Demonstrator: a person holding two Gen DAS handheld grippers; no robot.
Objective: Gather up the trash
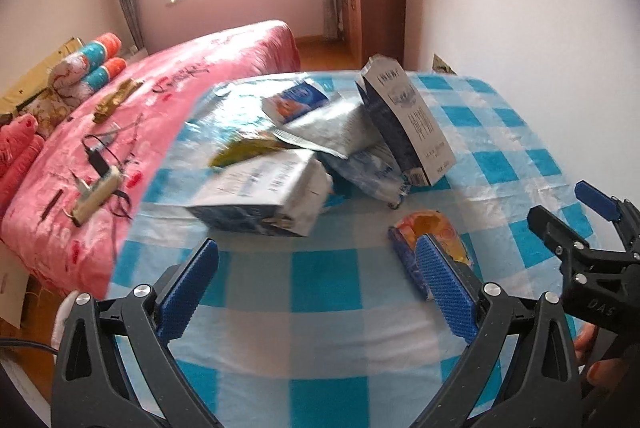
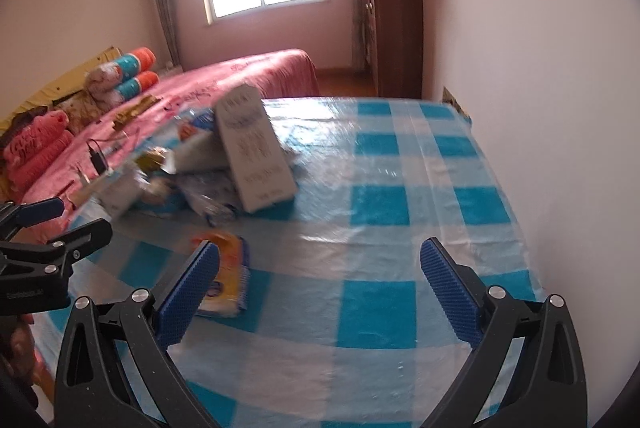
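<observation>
Trash (image 1: 304,156) is lying piled on the checked table (image 1: 332,308), both grippers hovering released, needing to approach the nearest wrapper (image 1: 432,228).

On the checked table (image 1: 340,288): two cartons (image 1: 408,124) (image 1: 260,196), one small box (image 1: 294,102), three pouches (image 1: 336,136) (image 1: 372,172) (image 1: 244,148), and one orange packet (image 1: 436,232) near its front edge.

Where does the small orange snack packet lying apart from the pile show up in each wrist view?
Left wrist: orange snack packet at lower right, partly behind the left gripper's right finger.
Right wrist: lower left, behind the right gripper's left finger.
Shared landmark: the leaning carton.
</observation>
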